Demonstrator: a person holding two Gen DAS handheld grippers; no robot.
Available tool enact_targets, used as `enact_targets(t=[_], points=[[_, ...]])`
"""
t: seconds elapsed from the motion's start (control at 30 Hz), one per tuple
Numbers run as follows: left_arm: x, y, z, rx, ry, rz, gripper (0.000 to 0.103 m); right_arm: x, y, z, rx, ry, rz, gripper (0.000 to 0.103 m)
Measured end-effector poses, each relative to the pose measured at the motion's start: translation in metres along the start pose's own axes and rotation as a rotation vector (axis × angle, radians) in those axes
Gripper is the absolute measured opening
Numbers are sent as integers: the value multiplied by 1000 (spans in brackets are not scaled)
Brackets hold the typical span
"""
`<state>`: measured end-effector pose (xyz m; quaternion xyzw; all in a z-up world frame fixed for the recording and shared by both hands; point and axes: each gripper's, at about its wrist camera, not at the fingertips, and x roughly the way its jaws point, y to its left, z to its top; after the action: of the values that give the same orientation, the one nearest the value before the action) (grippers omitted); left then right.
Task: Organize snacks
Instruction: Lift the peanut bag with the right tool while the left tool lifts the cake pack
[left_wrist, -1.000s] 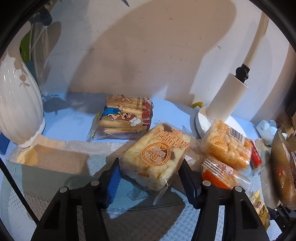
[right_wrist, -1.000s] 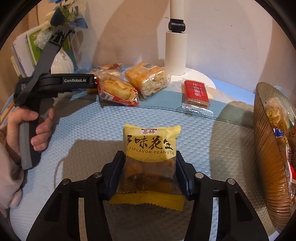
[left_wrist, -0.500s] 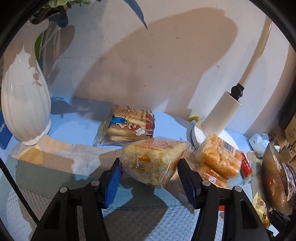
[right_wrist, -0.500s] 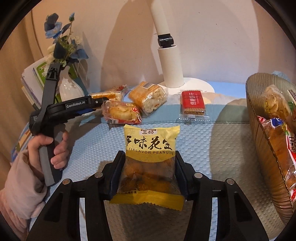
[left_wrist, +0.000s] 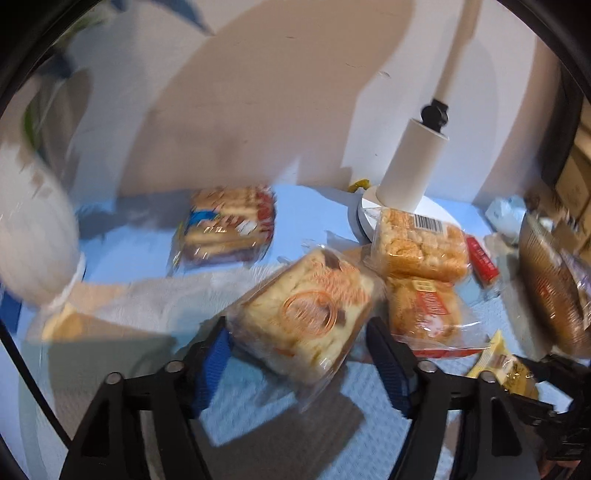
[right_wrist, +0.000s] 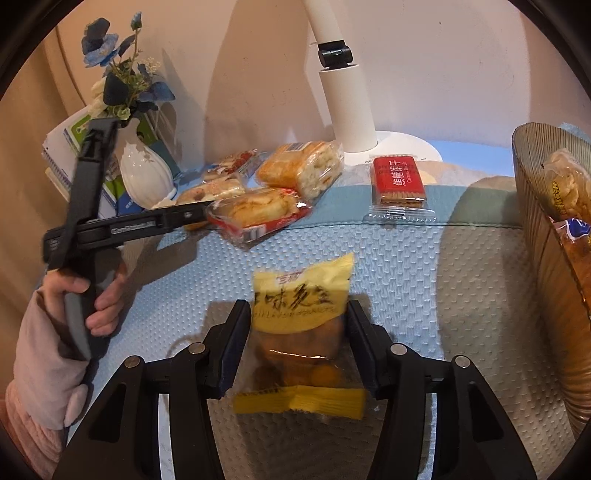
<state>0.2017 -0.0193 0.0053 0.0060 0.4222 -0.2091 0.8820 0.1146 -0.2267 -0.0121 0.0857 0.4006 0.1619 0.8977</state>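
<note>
While the right claw (right_wrist: 295, 332) grips the peanut packet (right_wrist: 301, 325), open mat (right_wrist: 424, 280) lies ahead.

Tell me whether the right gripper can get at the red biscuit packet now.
Probably not yet: the mat up to the red biscuit packet lies bare, but the right gripper is shut on the yellow peanut packet.

The clear-wrapped pale cake with an orange round print (left_wrist: 308, 314) is sitting tilted between my left tool's blue pads. My yellow peanut packet (right_wrist: 301, 332) is standing upright, pinched at its sides. A barcoded cake (left_wrist: 421, 243) and a red-trimmed bun (left_wrist: 424, 310) are lying touching on the blue mat.
</note>
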Motion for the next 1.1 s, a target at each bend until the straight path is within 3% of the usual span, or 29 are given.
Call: enact_targets(t=[0.23,0.37,0.47,0.53,0.6,0.67,0.7,0.77,1.1], points=[[23,-6,11,44,40,39,77,1,-1,-1,7,10,1,53],[3,-11,10,75,-52,37,77,3,-2,-1,9,20,4,58],[-2,-9,13,99,-90,33,86,4,2,-1,-5,25,-12,59],[9,-6,21,126,-53,-4,86,4,4,-1,-17,28,-27,59],[30,-6,28,167,44,-58,86,5,5,-1,-23,30,-32,61],[44,-5,28,170,90,-48,74,6,5,-1,-22,30,-29,61],[41,-5,28,163,69,-24,55,5,5,-1,-19,29,-27,60],[36,-5,25,130,54,-47,53,5,5,-1,-16,22,-49,49],[-13,-12,-9,69,-46,109,47,0,3,-2,-8,-4,-8,44]])
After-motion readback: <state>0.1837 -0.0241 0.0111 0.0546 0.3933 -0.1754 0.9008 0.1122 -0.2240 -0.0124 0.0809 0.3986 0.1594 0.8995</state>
